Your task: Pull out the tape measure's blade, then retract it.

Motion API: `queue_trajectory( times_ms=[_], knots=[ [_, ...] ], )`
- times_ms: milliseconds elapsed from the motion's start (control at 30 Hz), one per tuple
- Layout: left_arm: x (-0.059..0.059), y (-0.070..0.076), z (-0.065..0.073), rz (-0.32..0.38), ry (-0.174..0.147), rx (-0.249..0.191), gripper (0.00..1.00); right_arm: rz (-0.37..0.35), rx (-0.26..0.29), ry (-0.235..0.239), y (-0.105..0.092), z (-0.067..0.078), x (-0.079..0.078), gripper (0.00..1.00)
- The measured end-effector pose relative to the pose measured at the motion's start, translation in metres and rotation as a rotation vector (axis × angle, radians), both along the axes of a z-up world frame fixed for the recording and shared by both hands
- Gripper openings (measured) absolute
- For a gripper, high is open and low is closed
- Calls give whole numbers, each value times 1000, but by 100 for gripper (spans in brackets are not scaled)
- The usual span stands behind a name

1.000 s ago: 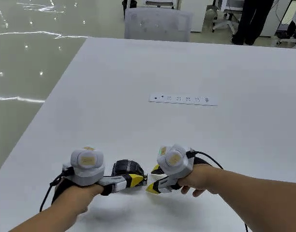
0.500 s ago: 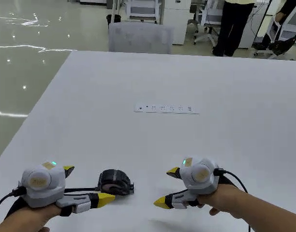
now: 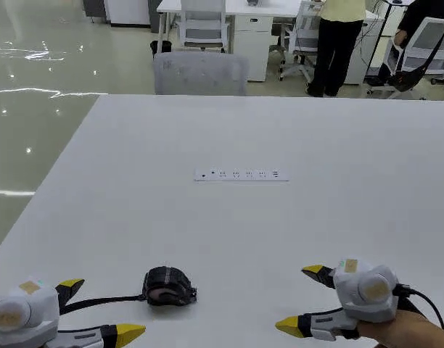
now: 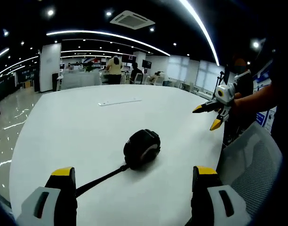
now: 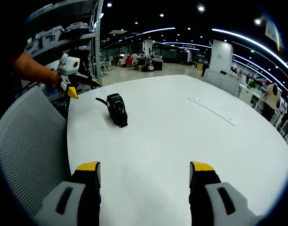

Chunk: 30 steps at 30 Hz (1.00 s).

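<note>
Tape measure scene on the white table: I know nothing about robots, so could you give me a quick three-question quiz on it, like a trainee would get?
1. True or false: the left gripper is clamping the tape measure.
2. What lies farther along the table, beyond the tape measure? A) a socket strip B) a keyboard C) a hammer
3. Fill in: the jaws of the right gripper stand ___.
Key: 1 false, the tape measure lies free on the table, its black strap trailing toward the left gripper. 2 A. 3 open.
</note>
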<state>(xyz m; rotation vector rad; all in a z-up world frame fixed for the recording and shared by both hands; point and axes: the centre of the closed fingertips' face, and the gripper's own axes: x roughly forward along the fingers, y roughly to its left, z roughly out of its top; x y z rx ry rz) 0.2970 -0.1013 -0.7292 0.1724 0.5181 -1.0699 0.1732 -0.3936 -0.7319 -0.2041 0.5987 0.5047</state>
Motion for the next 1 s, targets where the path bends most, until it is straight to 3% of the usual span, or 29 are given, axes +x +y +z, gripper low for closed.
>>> queue_trajectory(
  times_ms=[67, 167, 367, 533, 767, 1000],
  knots=[
    [0, 6, 2, 7, 11, -9, 100, -39, 24, -19, -9, 6, -7, 81],
    [0, 11, 13, 57, 50, -77, 100, -78, 50, -29, -21, 10, -19, 85],
    [-4, 20, 17, 62, 23, -54, 100, -117, 21, -32, -39, 7, -48, 93],
    [-14, 16, 21, 17, -13, -23, 100, -137, 12, -38, -46, 8, -64, 97],
    [-19, 13, 24, -5, -16, -30, 100, -193, 36, -46, -55, 10, -69, 98],
    [-17, 14, 19, -2, -10, -22, 100, -161, -3, -37, -53, 8, -72, 97]
  ],
)
